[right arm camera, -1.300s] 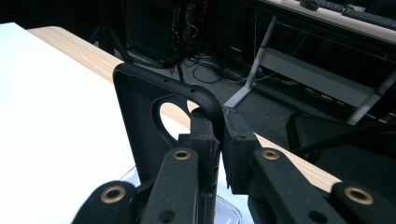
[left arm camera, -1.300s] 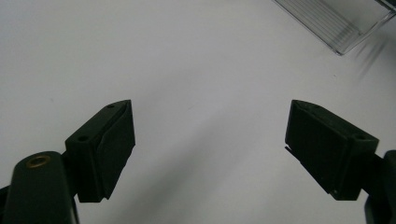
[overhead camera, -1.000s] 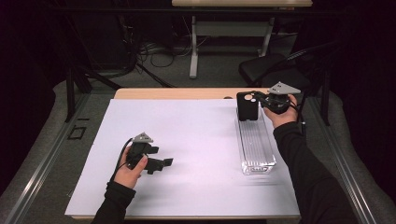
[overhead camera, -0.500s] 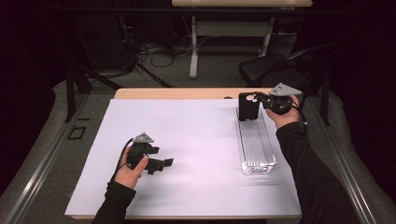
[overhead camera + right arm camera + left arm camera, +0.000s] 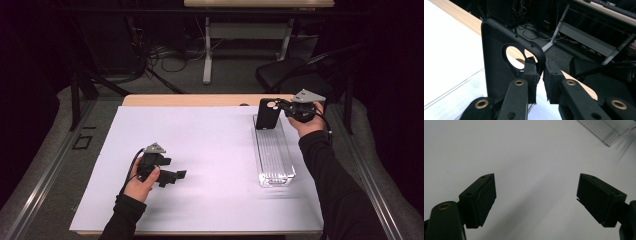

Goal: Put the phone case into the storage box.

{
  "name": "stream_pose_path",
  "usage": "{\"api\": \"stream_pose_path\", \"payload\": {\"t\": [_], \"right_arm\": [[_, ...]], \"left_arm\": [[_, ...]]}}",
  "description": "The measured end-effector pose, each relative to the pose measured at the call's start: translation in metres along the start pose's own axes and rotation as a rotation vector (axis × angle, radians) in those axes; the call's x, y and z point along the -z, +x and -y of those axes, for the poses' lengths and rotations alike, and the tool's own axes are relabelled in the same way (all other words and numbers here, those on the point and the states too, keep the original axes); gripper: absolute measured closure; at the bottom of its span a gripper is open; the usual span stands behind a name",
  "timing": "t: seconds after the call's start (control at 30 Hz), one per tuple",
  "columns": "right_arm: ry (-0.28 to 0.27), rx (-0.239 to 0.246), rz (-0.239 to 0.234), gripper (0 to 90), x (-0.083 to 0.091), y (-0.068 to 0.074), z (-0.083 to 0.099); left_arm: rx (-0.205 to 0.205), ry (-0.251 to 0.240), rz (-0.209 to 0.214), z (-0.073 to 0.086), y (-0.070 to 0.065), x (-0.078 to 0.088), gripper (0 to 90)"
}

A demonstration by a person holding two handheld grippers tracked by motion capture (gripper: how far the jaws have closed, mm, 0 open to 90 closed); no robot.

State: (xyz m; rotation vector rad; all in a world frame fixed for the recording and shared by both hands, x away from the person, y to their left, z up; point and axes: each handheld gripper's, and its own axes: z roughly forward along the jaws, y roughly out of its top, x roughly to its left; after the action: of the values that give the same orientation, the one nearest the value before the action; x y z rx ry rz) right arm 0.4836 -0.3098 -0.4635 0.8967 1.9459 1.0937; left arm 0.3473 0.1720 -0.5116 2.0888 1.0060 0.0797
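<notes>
A person at a white-covered surface (image 5: 210,150) works a pair of hand-held tongs, one set in each hand. The right tongs (image 5: 281,106) pinch the rim of a black phone case (image 5: 267,114), gripping its edge just beside the round camera cut-out, as the right gripper view shows (image 5: 539,72). The case (image 5: 499,62) stands upright at the far end of a clear ribbed tray (image 5: 273,152) near the surface's right edge, its lower end at or in the tray; whether it already rests there cannot be told. The left tongs (image 5: 172,176) lie low over bare surface well apart from the tray, spread wide and grasping nothing, with one corner of the tray (image 5: 607,131) visible beyond them.

The step in hand appears to be seating the case in the tray's far end. To do it well, the case should stay square to the ribs and its bottom edge should settle fully before the grip lets go; a thin rim pinch lets it swing or topple, so the release should be slow and straight back, away from the cut-out. The idle left tongs could steady the tray if it slides.
</notes>
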Motion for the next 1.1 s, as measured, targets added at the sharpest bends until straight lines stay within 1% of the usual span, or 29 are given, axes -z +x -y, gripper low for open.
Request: {"api": "stream_pose_path", "payload": {"t": [0.13,0.37,0.47,0.53,0.8,1.0,1.1], "right_arm": [[-0.001,-0.016,0.001,81.5,-0.0002,-0.0018,0.0014],[0.004,-0.029,0.008,79.9,-0.0014,-0.0010,0.0011],[0.010,-0.035,0.006,78.1,-0.0018,-0.0012,0.0016],[0.012,-0.036,0.009,75.8,-0.0026,-0.0009,0.0019],[0.021,-0.066,0.002,69.4,-0.0054,0.0010,0.0026],[0.026,-0.078,0.013,64.5,-0.0064,0.0004,0.0031],[0.027,-0.084,0.012,64.1,-0.0069,0.0002,0.0035]], "left_arm": [[-0.001,0.002,0.001,0.0001,0.0000,-0.0006,16.4],[-0.002,0.006,0.001,0.0003,0.0001,-0.0008,16.4],[-0.005,0.010,0.001,0.0005,0.0008,-0.0008,16.4],[0.000,0.009,0.001,0.0006,0.0005,-0.0009,16.4],[0.000,0.007,0.001,0.0009,-0.0003,-0.0026,16.4],[0.000,0.009,0.002,0.0011,-0.0001,-0.0023,16.4],[0.001,0.007,0.001,0.0010,0.0000,-0.0016,16.4]]}}
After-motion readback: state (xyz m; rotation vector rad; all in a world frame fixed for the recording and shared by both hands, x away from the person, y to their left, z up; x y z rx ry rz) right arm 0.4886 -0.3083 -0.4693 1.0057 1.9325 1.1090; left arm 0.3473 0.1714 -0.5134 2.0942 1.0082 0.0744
